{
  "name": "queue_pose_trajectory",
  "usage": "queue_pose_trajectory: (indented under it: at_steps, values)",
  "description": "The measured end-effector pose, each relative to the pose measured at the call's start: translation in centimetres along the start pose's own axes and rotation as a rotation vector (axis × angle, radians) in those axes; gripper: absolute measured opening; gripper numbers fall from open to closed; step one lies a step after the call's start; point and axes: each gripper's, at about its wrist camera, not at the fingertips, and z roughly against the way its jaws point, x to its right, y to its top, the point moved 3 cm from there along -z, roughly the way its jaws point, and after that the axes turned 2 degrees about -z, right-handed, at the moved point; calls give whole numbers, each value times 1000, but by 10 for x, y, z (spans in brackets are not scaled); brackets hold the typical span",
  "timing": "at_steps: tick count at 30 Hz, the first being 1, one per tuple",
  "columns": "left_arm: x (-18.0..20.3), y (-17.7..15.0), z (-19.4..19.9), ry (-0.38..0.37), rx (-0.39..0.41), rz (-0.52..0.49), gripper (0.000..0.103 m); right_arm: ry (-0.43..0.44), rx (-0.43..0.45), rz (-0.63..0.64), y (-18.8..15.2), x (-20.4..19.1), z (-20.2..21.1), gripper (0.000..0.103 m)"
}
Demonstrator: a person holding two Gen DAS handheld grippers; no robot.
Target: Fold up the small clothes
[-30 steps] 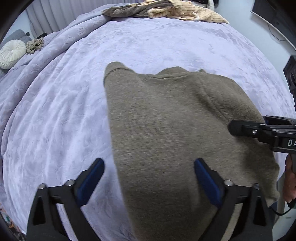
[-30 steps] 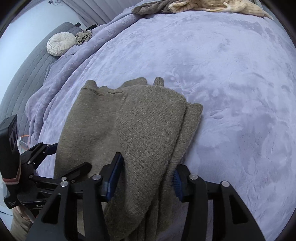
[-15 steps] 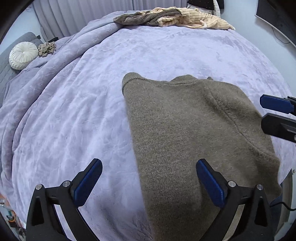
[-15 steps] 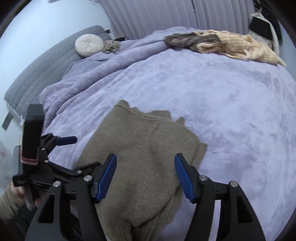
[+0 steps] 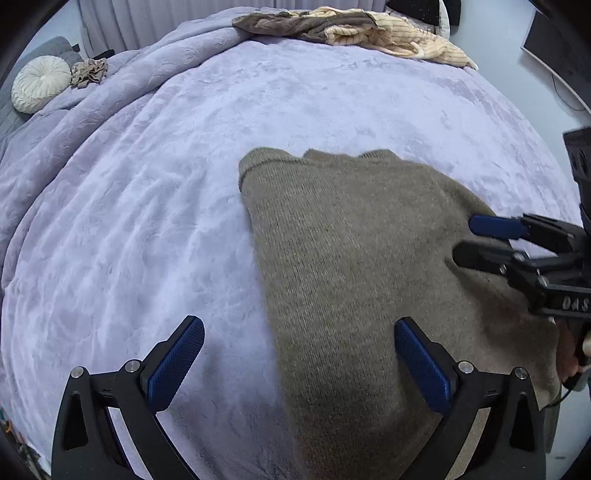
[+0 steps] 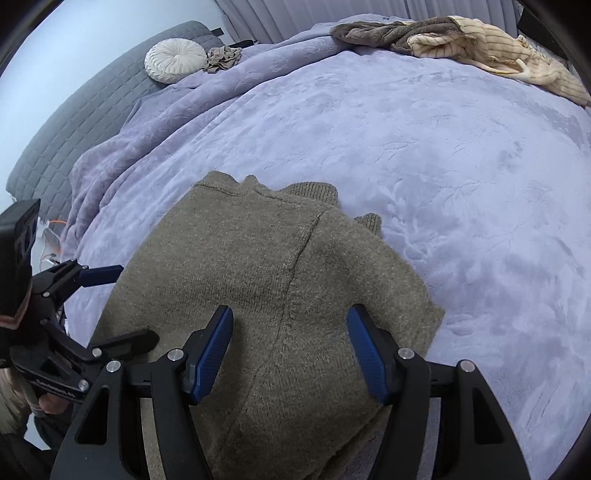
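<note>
An olive-brown knit sweater (image 5: 354,258) lies folded lengthwise on the lavender bed cover, its collar toward the far side; it also shows in the right wrist view (image 6: 266,280). My left gripper (image 5: 299,365) is open and empty, jaws spread wide over the sweater's left edge near its lower part. My right gripper (image 6: 288,350) is open and empty above the sweater's lower middle. The right gripper also shows at the right edge of the left wrist view (image 5: 484,240), and the left gripper at the left edge of the right wrist view (image 6: 110,302).
A pile of brown and cream striped clothes (image 5: 351,29) lies at the bed's far edge. A round white cushion (image 5: 38,86) and a small crumpled beige item (image 5: 88,72) sit at the far left on a grey sofa (image 6: 92,107). Lavender blanket (image 5: 129,206) covers the rest.
The right gripper let go of the sweater's folded side and opened; the fabric now lies flat. Both grippers drew back and lifted slightly, then the right one came back over the sweater.
</note>
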Motion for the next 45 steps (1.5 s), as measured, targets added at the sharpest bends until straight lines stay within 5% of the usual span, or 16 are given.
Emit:
queue_pose_trajectory:
  at_steps: [4,9,15,20,25,31,40,45]
  values:
    - [-11,20,0,45,21,9,103,67,49,91,-17,-35,39,68]
    - [-15,38,-22,105,-3,-9,103,162,6,216,-60,-74,52,69]
    - [-17,34,-47,93,-49,-20,103,90,-37,228,-97,-59,39,68]
    - [-15,25,-8,76,2,-19,103,70,-18,240,-93,-70,60,68]
    - [-2,-23,25,10,5,-79,103,175,41,355,-101,-106,92,69]
    - [11,-69,21,55,-19,-141,103,30,-109,360,-129,-77,48,69]
    - [16,-69,29,81,-16,-117,103,27,-111,341,-131,-68,52,70]
    - [19,-61,39,94,20,-133,103,64,6,381,-106,-91,77,74]
